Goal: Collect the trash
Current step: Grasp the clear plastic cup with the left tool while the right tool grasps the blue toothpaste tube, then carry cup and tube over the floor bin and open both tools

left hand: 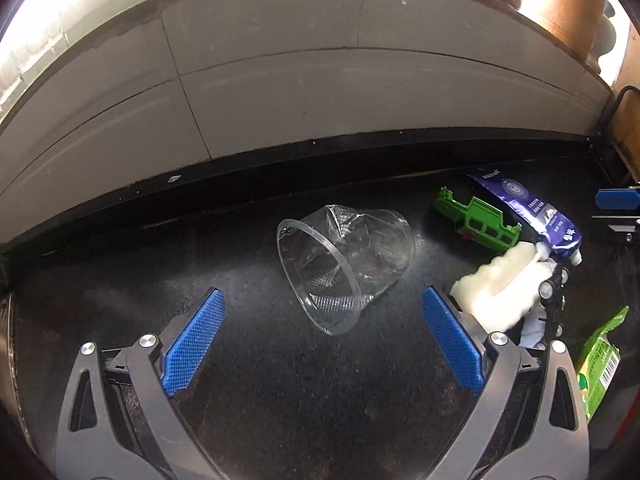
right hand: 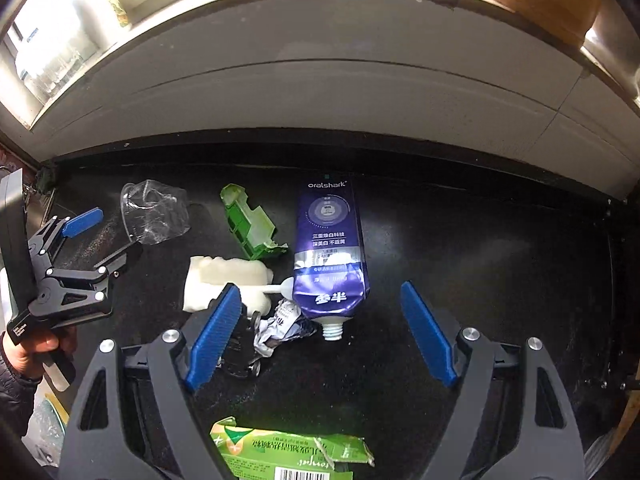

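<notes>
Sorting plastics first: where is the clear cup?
The crumpled clear plastic cup lies on its side between the open left gripper fingers, left of the green toy trailer.

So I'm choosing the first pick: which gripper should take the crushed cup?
Left. The cup lies on its side straight ahead of the open left gripper. The right gripper, also open, faces the toothpaste tube, with the cup far to its left.

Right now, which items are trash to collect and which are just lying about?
Trash, likely: crushed cup, toothpaste tube, white wad, crumpled wrapper, torn green box.

Lying about, probably: green toy trailer, small black toy.
</notes>
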A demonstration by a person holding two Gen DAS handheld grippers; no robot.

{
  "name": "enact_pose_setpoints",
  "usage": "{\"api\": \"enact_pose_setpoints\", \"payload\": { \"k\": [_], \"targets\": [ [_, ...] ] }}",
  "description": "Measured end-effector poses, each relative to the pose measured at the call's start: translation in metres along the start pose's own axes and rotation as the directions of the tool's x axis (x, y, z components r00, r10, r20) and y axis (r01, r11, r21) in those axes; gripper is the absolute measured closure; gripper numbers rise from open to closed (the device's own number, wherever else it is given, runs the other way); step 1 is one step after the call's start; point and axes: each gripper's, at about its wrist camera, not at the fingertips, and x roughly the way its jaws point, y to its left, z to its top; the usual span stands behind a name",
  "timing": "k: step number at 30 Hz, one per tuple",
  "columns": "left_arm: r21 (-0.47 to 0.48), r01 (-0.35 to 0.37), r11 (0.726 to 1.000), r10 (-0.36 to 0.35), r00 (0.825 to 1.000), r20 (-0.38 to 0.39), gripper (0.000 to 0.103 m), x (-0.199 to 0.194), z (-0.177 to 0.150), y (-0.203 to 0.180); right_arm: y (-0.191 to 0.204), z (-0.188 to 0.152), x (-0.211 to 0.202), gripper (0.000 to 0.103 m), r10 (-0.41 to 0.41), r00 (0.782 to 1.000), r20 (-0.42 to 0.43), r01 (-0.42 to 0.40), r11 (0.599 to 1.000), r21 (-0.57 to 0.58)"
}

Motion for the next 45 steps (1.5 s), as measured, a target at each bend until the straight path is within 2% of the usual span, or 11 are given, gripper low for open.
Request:
{"api": "enact_pose_setpoints", "payload": {
  "k": [6, 8, 10, 12, 13, 16, 21, 27, 35, 42, 45],
  "targets": [
    [0.013, 0.040, 0.999, -0.040, 0.999, -0.016, 0.007, 0.038, 0.016, 0.002, -0.003, 0.021, 0.051, 0.032, -0.011, 0.996, -0.085, 0.009, 1.000, -0.020],
    [0.019, 0.045, 0.999, -0.044, 0.999, -0.011, 0.007, 0.045, 0.019, 0.000, -0.002, 0.025, 0.063, 0.039, -0.007, 0.994, -0.108, 0.005, 1.000, -0.026],
    [0.020, 0.052, 0.998, -0.052, 0.999, -0.003, 0.007, 0.047, 0.020, -0.003, 0.000, 0.027, 0.070, 0.052, -0.014, 0.993, -0.121, 0.010, 0.999, -0.041],
    [0.011, 0.081, 0.997, -0.081, 0.997, 0.004, 0.010, 0.046, 0.021, -0.006, 0.003, 0.026, 0.071, 0.052, -0.018, 0.993, -0.114, 0.012, 0.999, -0.049],
    [0.011, 0.090, 0.996, -0.090, 0.996, 0.011, 0.018, 0.044, 0.021, -0.007, 0.004, 0.025, 0.069, 0.052, -0.024, 0.994, -0.103, 0.018, 0.998, -0.056],
    [0.010, 0.096, 0.995, -0.096, 0.995, 0.014, 0.020, 0.037, 0.022, -0.011, 0.005, 0.019, 0.058, 0.053, -0.033, 0.997, -0.074, 0.028, 0.997, -0.067],
    [-0.008, 0.093, 0.996, -0.092, 0.995, 0.045, 0.021, 0.004, 0.020, -0.013, 0.005, 0.008, 0.022, 0.053, -0.024, 1.000, -0.012, 0.023, 0.999, -0.041],
    [-0.015, 0.069, 0.998, -0.067, 0.995, 0.076, 0.021, -0.050, 0.000, -0.022, 0.013, -0.016, -0.031, 0.053, -0.010, 0.998, 0.055, 0.012, 0.999, -0.035],
    [-0.019, 0.034, 0.999, -0.033, 0.996, 0.088, 0.021, -0.123, -0.059, -0.053, 0.031, -0.081, -0.086, 0.053, 0.018, 0.994, 0.112, -0.013, 0.999, -0.050],
    [-0.023, 0.029, 0.999, -0.027, 0.996, 0.091, 0.021, -0.160, -0.102, -0.075, 0.038, -0.139, -0.111, 0.053, 0.034, 0.992, 0.119, -0.026, 0.998, -0.065],
    [-0.026, 0.022, 0.999, -0.019, 0.995, 0.095, 0.021, -0.172, -0.114, -0.078, 0.040, -0.144, -0.114, 0.053, 0.036, 0.992, 0.120, -0.028, 0.997, -0.068]
  ]
}}
